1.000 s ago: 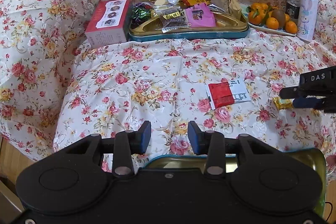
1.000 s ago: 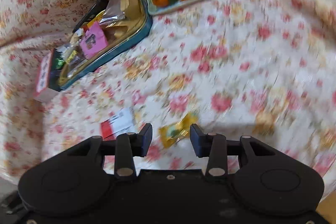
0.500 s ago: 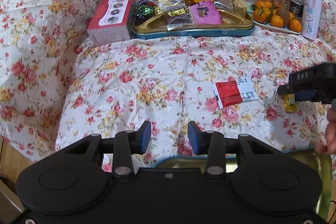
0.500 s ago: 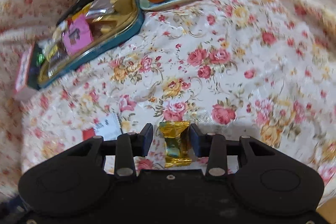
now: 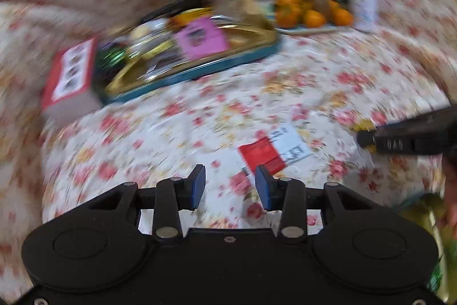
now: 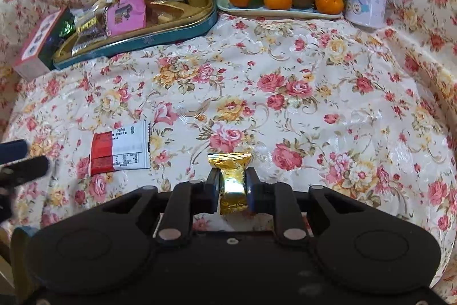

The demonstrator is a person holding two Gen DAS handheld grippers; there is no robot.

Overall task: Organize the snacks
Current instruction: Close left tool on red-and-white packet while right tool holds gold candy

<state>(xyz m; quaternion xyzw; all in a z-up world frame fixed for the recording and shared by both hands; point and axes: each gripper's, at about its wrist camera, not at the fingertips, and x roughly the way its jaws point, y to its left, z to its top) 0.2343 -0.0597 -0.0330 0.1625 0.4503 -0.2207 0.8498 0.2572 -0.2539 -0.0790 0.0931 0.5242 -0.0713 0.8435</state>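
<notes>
Most snacks are already gathered in the tray [image 6: 137, 43], far ahead and to the left of both tongs. Two are left on the cloth. The gold candy [image 6: 232, 182] is clamped between the closed right tongs [image 6: 231, 187]. The red-and-white packet [image 5: 272, 152] lies just ahead of the left tongs [image 5: 230, 186], which are open and empty.

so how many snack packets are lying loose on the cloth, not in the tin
2. A red-and-white packet lies flat on the floral cloth, front left. A gold-wrapped candy sits front centre, pinched by the right hand-held gripper. Others may be hidden under the grippers.
</notes>
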